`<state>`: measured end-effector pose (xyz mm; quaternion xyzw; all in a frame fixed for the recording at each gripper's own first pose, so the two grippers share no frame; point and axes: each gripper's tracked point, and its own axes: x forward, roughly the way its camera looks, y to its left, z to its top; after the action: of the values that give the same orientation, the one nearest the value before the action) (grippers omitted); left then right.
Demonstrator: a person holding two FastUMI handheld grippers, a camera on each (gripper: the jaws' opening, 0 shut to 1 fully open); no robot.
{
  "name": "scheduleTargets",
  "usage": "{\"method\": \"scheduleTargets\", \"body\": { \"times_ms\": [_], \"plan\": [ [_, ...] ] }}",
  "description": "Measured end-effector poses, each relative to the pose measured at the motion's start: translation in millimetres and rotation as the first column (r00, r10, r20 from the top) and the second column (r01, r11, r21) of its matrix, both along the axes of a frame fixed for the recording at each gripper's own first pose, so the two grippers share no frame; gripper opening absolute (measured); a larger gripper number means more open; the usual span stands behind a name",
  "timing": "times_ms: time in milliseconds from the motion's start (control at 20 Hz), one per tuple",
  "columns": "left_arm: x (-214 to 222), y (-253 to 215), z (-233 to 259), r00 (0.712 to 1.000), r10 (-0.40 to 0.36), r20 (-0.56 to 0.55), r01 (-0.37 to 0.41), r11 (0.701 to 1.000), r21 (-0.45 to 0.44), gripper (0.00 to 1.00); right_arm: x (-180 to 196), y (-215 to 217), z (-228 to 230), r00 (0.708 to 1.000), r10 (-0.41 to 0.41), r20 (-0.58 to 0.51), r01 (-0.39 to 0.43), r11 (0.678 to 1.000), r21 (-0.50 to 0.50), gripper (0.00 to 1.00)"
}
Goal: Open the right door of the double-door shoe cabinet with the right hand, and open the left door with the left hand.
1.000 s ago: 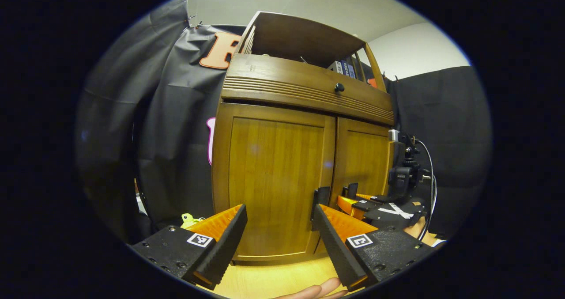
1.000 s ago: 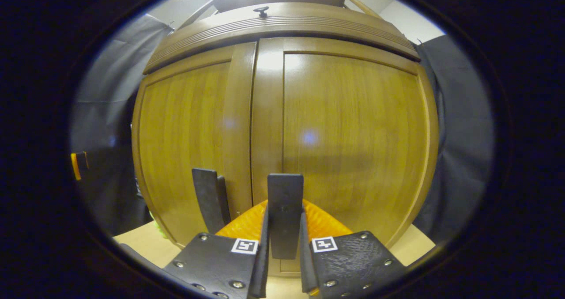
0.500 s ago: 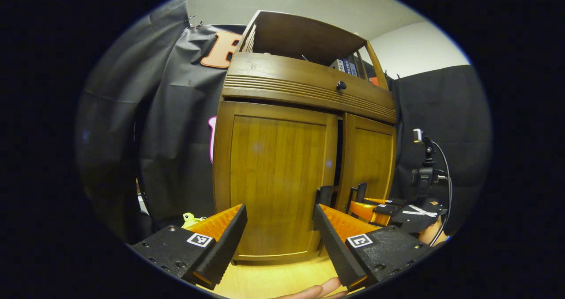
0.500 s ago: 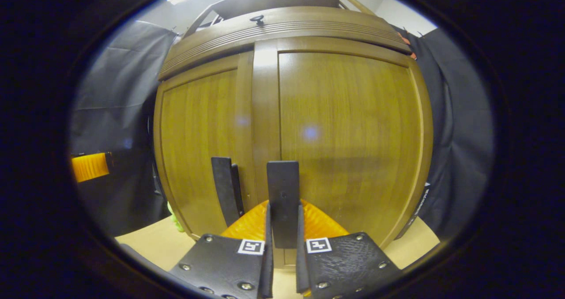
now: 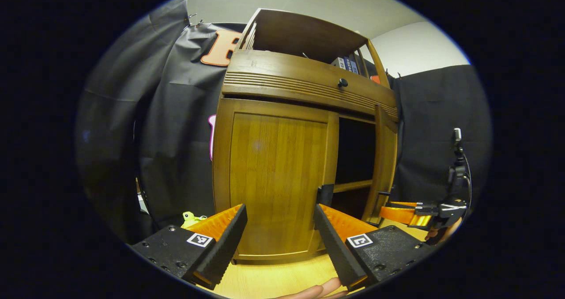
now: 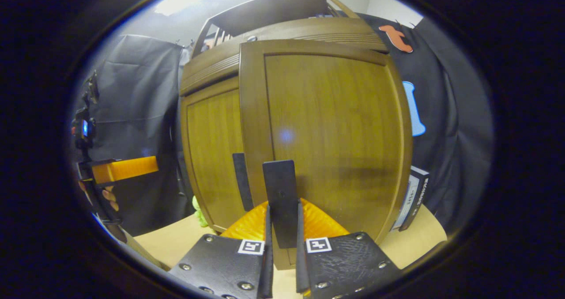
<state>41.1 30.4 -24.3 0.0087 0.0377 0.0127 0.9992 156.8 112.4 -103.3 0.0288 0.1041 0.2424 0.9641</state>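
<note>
Right gripper view: right gripper (image 6: 281,263) level, clenched on handle (image 6: 280,202) | right door (image 6: 329,135) ajar | left gripper (image 5: 279,246) spread

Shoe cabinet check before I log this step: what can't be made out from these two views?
- Cabinet interior, left gripper view: dark; one shelf shows, contents unreadable.
- Right door, right gripper view: hides the opening behind it.
- Right gripper: its handle contact, hidden between the fingers.
- Green object: behind the left gripper.
</note>
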Motion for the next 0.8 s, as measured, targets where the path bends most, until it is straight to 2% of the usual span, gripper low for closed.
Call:
{"method": "scheduleTargets", "body": {
  "times_ms": [100, 150, 200, 250, 300, 350, 400, 500, 550, 600, 650, 700, 750, 800],
  "plan": [
    [1, -3, -1, 1.0, -0.001, -0.002, 0.001, 1.0, 0.0, 0.95, -12, -16, 4, 1.0, 0.006, 0.014, -0.006, 1.0, 0.008, 0.2],
    [1, -4, -2, 1.0, 0.004, -0.005, -0.004, 1.0, 0.005, 0.9, -18, -23, 4, 1.0, 0.01, 0.006, -0.01, 1.0, 0.024, 0.16],
    [2, -5, -4, 1.0, 0.009, -0.006, -0.009, 1.0, 0.013, 0.9, -21, -29, 6, 1.0, 0.014, 0.007, -0.014, 0.999, 0.041, 0.2],
    [3, -8, -8, 1.0, 0.007, -0.012, -0.006, 1.0, 0.021, 0.9, -25, -36, 8, 1.0, 0.014, 0.011, -0.014, 0.999, 0.048, 0.2],
    [5, -12, -10, 1.0, 0.001, -0.02, 0.0, 1.0, 0.028, 0.95, -28, -42, 8, 1.0, 0.01, 0.009, -0.01, 0.999, 0.043, 0.2],
    [5, -16, -14, 1.0, -0.006, -0.029, 0.007, 0.999, 0.034, 0.9, -32, -47, 10, 1.0, 0.002, 0.018, -0.003, 0.999, 0.039, 0.2],
    [7, -20, -17, 0.999, -0.012, -0.037, 0.013, 0.999, 0.041, 0.95, -36, -56, 11, 1.0, -0.008, 0.023, 0.007, 1.0, 0.029, 0.2],
    [6, -29, -21, 0.999, -0.026, -0.048, 0.028, 0.998, 0.052, 0.95, -45, -71, 14, 0.999, -0.026, 0.025, 0.025, 0.999, 0.038, 0.19],
    [7, -33, -23, 0.998, -0.033, -0.05, 0.036, 0.998, 0.06, 0.9, -47, -79, 14, 0.999, -0.038, 0.02, 0.037, 0.998, 0.043, 0.19],
    [6, -37, -24, 0.998, -0.039, -0.05, 0.043, 0.997, 0.068, 0.9, -50, -87, 17, 0.998, -0.055, 0.024, 0.054, 0.997, 0.047, 0.19],
    [5, -40, -25, 0.998, -0.043, -0.048, 0.047, 0.996, 0.077, 0.95, -54, -96, 15, 0.997, -0.077, 0.027, 0.075, 0.996, 0.047, 0.19],
    [5, -43, -25, 0.998, -0.047, -0.048, 0.051, 0.995, 0.086, 0.9, -57, -106, 18, 0.994, -0.106, 0.034, 0.104, 0.993, 0.062, 0.19],
    [4, -47, -26, 0.997, -0.053, -0.048, 0.057, 0.994, 0.091, 0.95, -60, -114, 25, 0.989, -0.139, 0.044, 0.135, 0.987, 0.082, 0.19],
    [5, -49, -27, 0.997, -0.058, -0.047, 0.062, 0.994, 0.093, 0.95, -62, -125, 31, 0.984, -0.168, 0.056, 0.162, 0.982, 0.094, 0.14]
  ]
}}
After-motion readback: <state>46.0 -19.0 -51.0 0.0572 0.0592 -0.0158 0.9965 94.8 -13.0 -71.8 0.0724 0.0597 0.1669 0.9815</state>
